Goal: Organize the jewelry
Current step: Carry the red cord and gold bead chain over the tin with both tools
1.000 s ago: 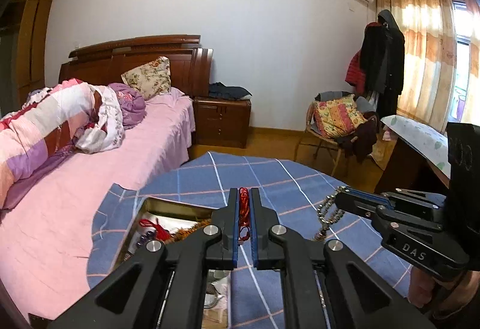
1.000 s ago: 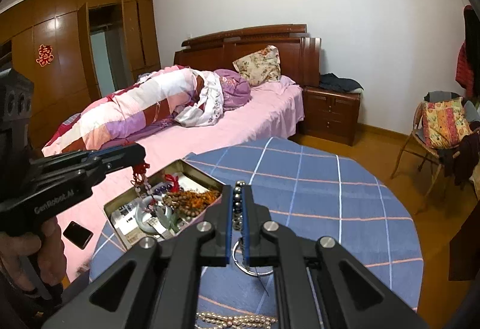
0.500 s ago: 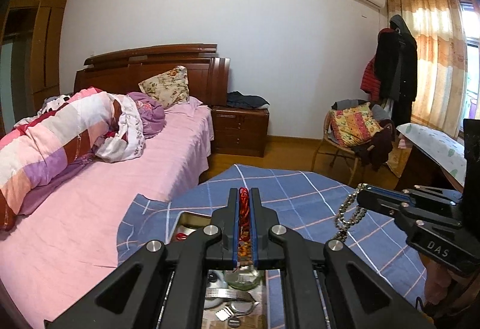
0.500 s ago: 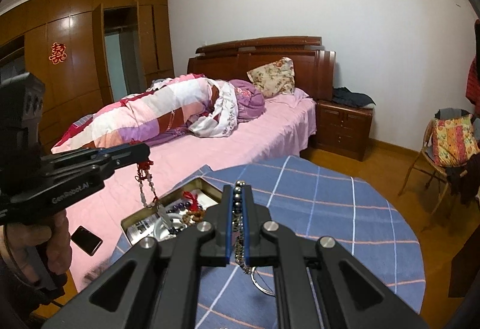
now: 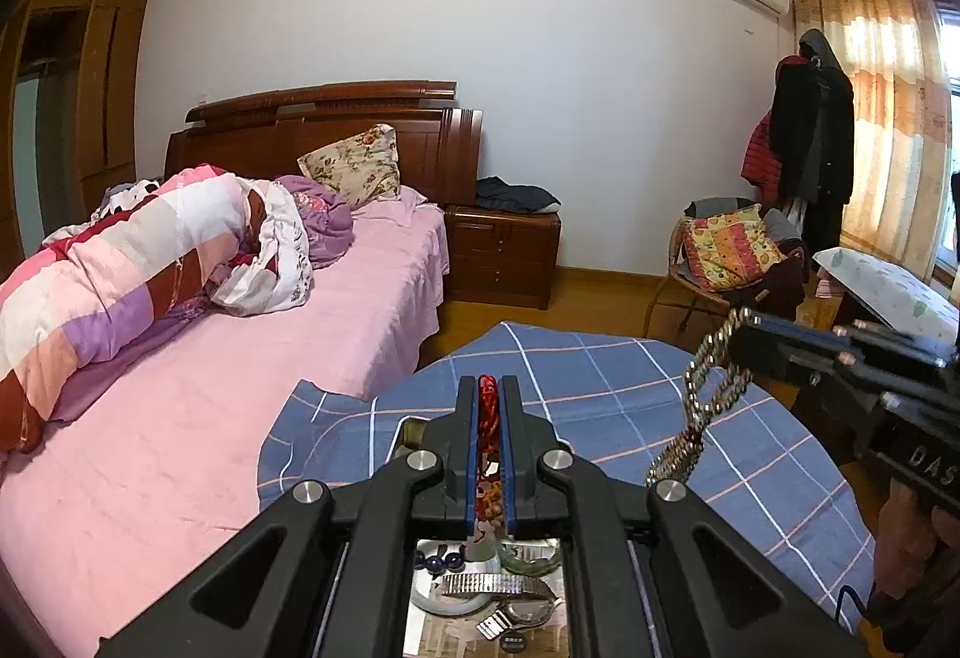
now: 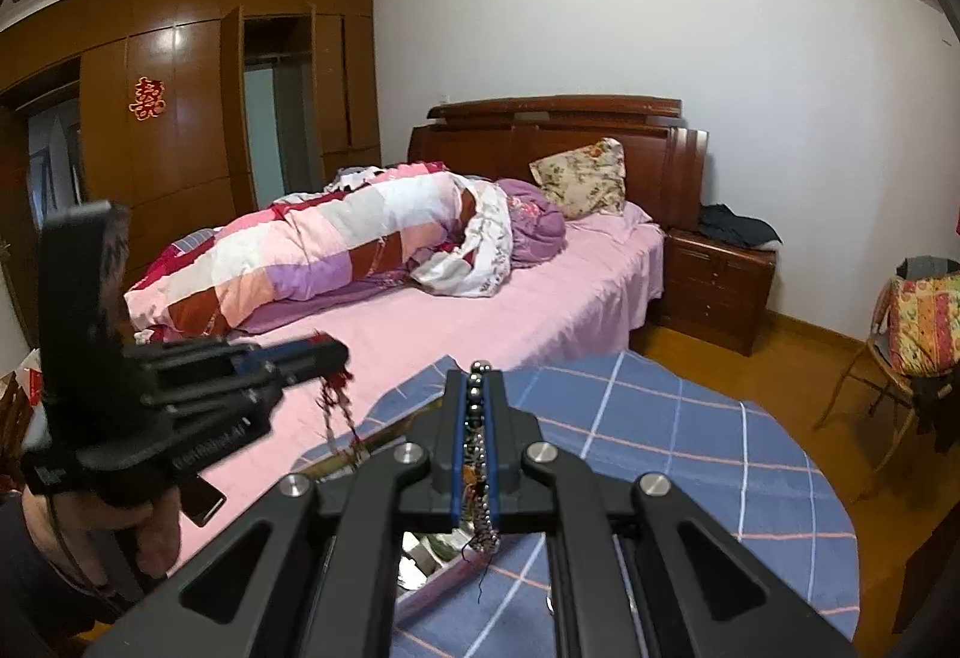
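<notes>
Grippers both have their jaws pressed together on jewelry. The left gripper (image 5: pixel 490 388) is pinching a red cord bracelet (image 5: pixel 489 409), the cord sandwiched between the blue pads with a few brownish beads hanging lower in the gap. From the right wrist view the same gripper (image 6: pixel 336 355) sits at about 9 o'clock, and the red strand (image 6: pixel 336 409) dangles off its tip over the edge of the pink bed (image 6: pixel 480 322).

The right gripper (image 6: pixel 478 379) is clamped on a silver bead chain (image 6: pixel 478 418); the shiny beads run up between the pads and the loose end hangs under the jaws. In the left wrist view that gripper (image 5: pixel 741 328) comes in from 3 o'clock, and the chain (image 5: pixel 699 400) droops from its tip in a loop over the desk, which is covered with a blue plaid cloth (image 5: pixel 600 376).

Right below the left gripper, at 6 o'clock, there's an open metal tin (image 5: pixel 414 430) on the desk with a metal watch band (image 5: pixel 492 586), a watch (image 5: pixel 528 610), some dark beads (image 5: pixel 441 559) and a greenish bangle (image 5: pixel 528 562) inside. Neither held piece seems to touch the tin, though I can't tell for sure for the red one.

A hand (image 5: pixel 906 538) grips the right gripper's handle at the far right.
</notes>
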Available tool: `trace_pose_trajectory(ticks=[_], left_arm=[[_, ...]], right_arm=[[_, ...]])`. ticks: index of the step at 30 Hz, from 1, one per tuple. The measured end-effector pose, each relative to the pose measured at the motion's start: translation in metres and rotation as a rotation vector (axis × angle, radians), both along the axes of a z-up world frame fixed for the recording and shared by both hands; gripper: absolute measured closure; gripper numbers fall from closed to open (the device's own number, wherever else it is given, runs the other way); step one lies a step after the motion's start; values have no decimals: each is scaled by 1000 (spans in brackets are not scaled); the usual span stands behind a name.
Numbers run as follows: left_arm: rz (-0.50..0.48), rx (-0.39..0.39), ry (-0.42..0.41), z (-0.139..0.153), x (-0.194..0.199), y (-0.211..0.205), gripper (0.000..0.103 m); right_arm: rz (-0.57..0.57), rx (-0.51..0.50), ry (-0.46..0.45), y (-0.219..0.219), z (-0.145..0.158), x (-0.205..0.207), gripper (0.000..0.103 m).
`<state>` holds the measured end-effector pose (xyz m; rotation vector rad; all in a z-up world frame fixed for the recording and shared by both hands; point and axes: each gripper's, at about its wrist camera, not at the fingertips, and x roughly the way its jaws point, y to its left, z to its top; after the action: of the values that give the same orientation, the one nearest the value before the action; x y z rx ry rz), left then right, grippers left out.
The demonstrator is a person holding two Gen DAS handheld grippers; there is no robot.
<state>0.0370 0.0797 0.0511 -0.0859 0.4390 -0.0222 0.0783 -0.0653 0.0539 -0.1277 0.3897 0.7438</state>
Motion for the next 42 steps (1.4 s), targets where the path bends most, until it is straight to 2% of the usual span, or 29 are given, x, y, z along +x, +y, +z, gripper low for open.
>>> trace_pose_trajectory(ticks=[8,23,42], left_arm=[[23,-2,25,-9,2,10,98],[51,-26,86,-30,8,24,98],[34,-48,170,-61,14,23,98]], right_arm=[[58,-3,1,27,2,1,95],[99,-58,92,55,-35,9,95],[94,-121,211,61,-80,23,95]])
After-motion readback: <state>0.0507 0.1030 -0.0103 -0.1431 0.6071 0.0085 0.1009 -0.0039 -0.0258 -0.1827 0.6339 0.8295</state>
